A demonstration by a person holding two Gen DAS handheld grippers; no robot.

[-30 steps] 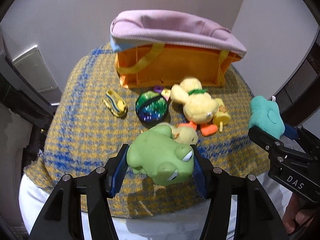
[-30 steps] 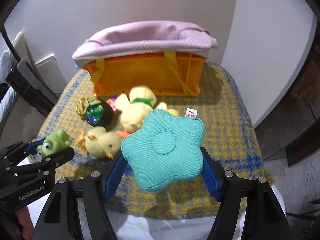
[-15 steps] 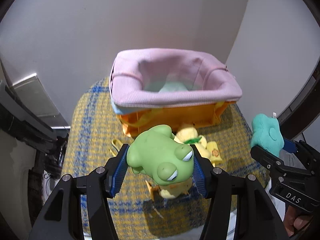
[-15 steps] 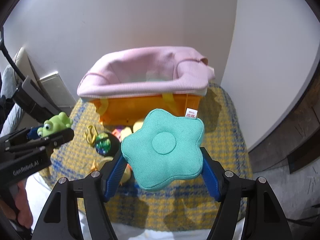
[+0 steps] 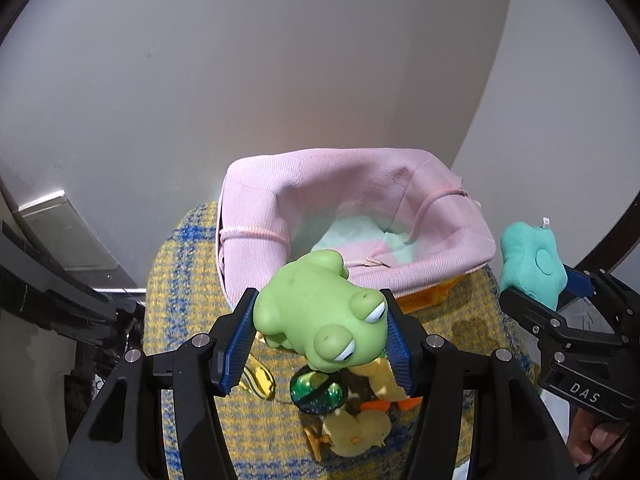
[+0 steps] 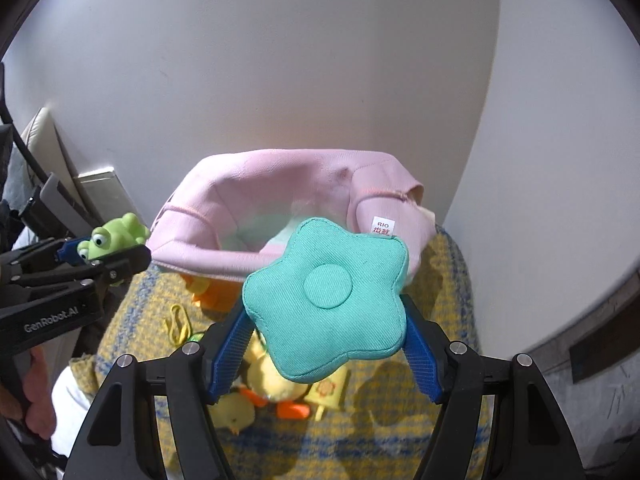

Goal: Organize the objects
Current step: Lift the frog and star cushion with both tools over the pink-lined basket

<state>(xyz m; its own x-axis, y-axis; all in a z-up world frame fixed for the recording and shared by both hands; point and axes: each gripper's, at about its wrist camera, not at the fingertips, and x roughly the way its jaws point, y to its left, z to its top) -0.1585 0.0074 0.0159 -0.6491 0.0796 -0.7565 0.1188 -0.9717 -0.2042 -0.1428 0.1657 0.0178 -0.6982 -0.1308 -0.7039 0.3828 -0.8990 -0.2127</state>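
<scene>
Firmly: left claw grips green frog; right claw grips teal star cushion.

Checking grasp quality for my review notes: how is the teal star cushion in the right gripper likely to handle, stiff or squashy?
Probably soft and light: the teal star cushion looks like padded fabric, stitched at the edge. The right gripper clamps its lower lobes, so it may sag or twist. Its woven cloth likely grips the ribbed pads well, and it seems unlikely to roll.

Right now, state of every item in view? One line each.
Green rubber frog toy: clamped in left gripper, lifted.
Teal star-shaped fabric cushion: clamped in right gripper, lifted.
Orange bin with pink fabric liner: open, upright, no toys seen inside.
Yellow plush ducks: loose on the blanket.
Shiny green ball: on the blanket.
</scene>
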